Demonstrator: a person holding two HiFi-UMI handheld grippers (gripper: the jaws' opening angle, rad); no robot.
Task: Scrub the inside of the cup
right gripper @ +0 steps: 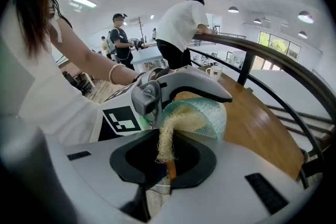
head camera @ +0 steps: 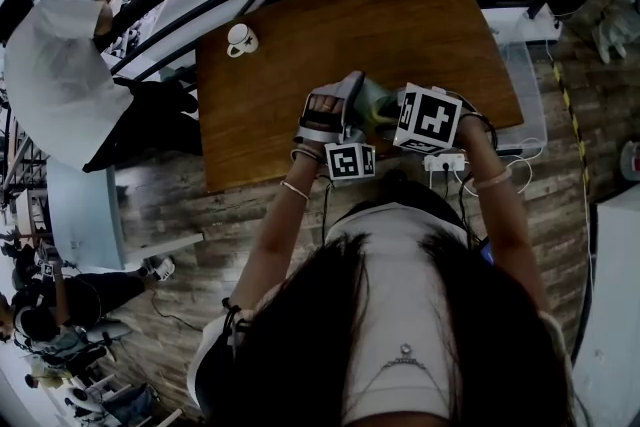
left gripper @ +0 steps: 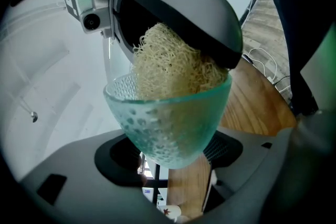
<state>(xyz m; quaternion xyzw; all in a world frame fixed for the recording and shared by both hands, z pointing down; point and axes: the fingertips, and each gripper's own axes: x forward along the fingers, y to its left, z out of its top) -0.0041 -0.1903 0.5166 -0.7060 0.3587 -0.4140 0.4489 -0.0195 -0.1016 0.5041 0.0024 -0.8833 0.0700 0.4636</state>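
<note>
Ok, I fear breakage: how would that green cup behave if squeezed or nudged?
The cup looks like frosted glass: likely stiff, probably breakable. Its dimpled wall may aid grip. It narrows toward its base, so standing it might tip easily.

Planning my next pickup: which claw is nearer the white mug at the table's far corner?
Left. The left claw, gripping the green cup, is on the white mug's side; the right claw, holding the loofah scrubber, lies just beyond it.

Head view is dim and underexposed, with strong barrel distortion at its edges; both gripper views are bright and daylit, heavily fisheyed with dark vignetted corners, ceiling lamps (right gripper: 83,2) glaring, and the near cup (left gripper: 168,123) slightly soft.
</note>
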